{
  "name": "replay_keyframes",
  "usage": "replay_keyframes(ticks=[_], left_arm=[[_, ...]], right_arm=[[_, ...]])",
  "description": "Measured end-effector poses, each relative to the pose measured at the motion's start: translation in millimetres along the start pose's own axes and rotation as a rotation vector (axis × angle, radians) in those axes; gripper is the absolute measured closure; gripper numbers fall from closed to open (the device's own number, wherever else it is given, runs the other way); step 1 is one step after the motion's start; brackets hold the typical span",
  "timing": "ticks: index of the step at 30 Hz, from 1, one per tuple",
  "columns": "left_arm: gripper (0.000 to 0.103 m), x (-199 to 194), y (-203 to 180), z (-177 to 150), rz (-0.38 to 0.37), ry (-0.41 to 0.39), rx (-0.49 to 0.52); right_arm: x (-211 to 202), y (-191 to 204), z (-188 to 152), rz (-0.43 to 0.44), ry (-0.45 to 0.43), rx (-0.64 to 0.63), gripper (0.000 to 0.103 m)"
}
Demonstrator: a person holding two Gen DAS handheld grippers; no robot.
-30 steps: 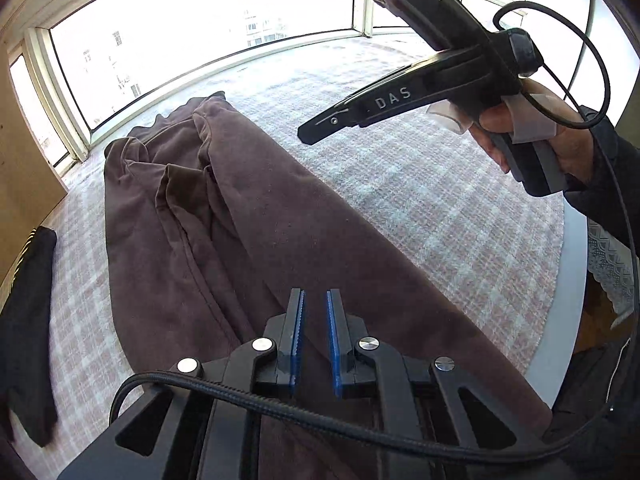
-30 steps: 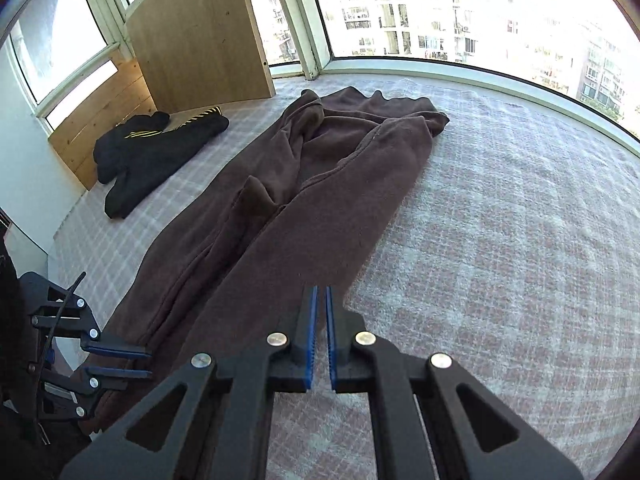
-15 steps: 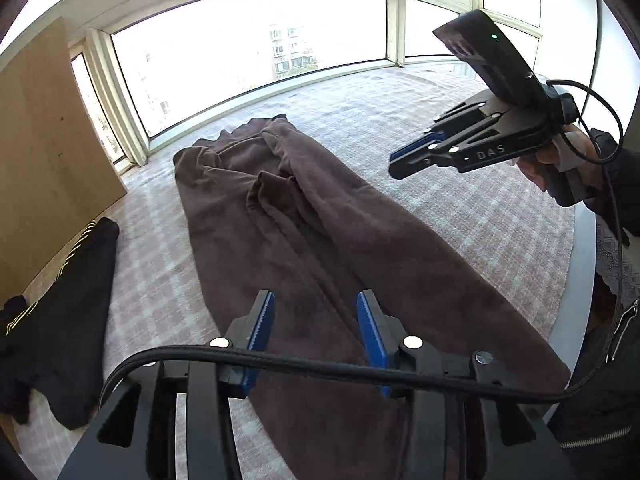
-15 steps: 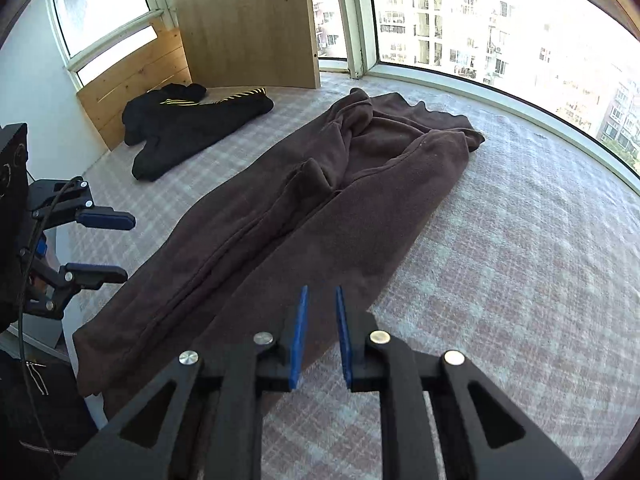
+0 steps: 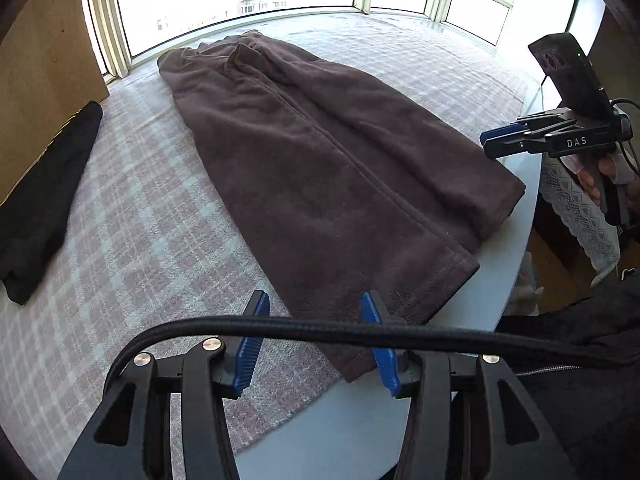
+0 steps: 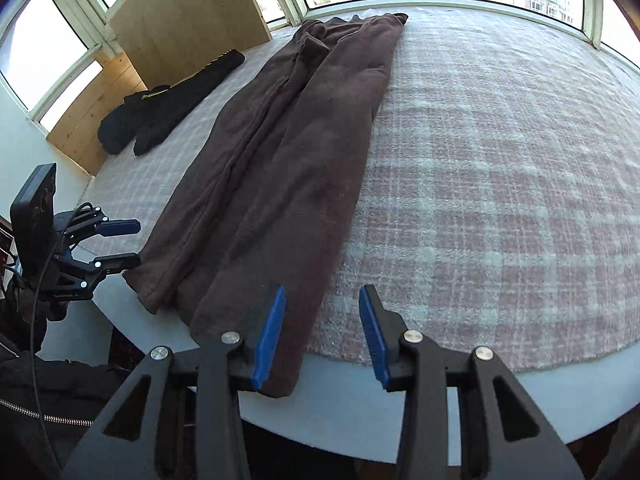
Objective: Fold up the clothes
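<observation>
Long brown fleece garment [image 5: 320, 152] lies flat and lengthwise on the round table [image 5: 516, 240], over a pink-and-white checked woven cloth [image 5: 132, 240] that covers most of the top. In the left wrist view the garment runs from 6 o'clock, at the near rim, up to 12 o'clock by the windows; its two hemmed ends sit at the near rim, one lying partly over the other. No containers in either view.

Left hand-held gripper [image 5: 318, 340]: blue-padded jaws spread wide, nothing between them, poised above the nearer hem corner. Contact with the fabric cannot be told.

Right hand-held gripper [image 6: 322, 332]: jaws apart, empty, above the table rim at the garment's other near corner; its left pad overlaps the fabric edge in view. In the left wrist view it sits at 3 o'clock, held by a hand [image 5: 612, 184], just beyond the table rim.

Black folded garment with yellow striping [image 6: 168, 108] lies at 10 o'clock in the right wrist view, well apart from the brown one, beside a light wooden panel [image 6: 188, 20].
</observation>
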State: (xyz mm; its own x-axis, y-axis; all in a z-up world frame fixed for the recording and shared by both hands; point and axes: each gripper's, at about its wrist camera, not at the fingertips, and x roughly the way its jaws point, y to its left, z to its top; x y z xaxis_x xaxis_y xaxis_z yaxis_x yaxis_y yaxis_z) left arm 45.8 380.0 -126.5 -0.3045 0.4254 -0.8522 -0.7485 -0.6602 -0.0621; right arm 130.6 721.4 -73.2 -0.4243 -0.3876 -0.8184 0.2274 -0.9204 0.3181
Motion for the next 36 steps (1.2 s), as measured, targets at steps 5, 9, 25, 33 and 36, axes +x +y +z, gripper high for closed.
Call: replay_keyframes(ticks=[5,9,25,33,36], left_arm=[[0.056,-1,-14,-7,-0.013,-0.048,0.083],[0.056,19,-17,-10,-0.024,0.003,0.092],[0.056,-16,-3,-21,-0.025,0.024,-0.089],[0.056,-23,-41,-39,-0.012,-0.015,0.375],[0.056,-14,-47,-49,-0.019,0.04,0.562]], right_arm=[[1,44,-10,-0.005,-0.074,-0.103,0.069],[34,65,-17,-0.043,0.006,-0.196,0.078],[-22,6,-31,-0.104,0.009,-0.039,0.079],[-32,53,-49,-0.061,-0.004,-0.466,0.079],[-24,64,-53,-0.07,0.07,-0.625,0.079]])
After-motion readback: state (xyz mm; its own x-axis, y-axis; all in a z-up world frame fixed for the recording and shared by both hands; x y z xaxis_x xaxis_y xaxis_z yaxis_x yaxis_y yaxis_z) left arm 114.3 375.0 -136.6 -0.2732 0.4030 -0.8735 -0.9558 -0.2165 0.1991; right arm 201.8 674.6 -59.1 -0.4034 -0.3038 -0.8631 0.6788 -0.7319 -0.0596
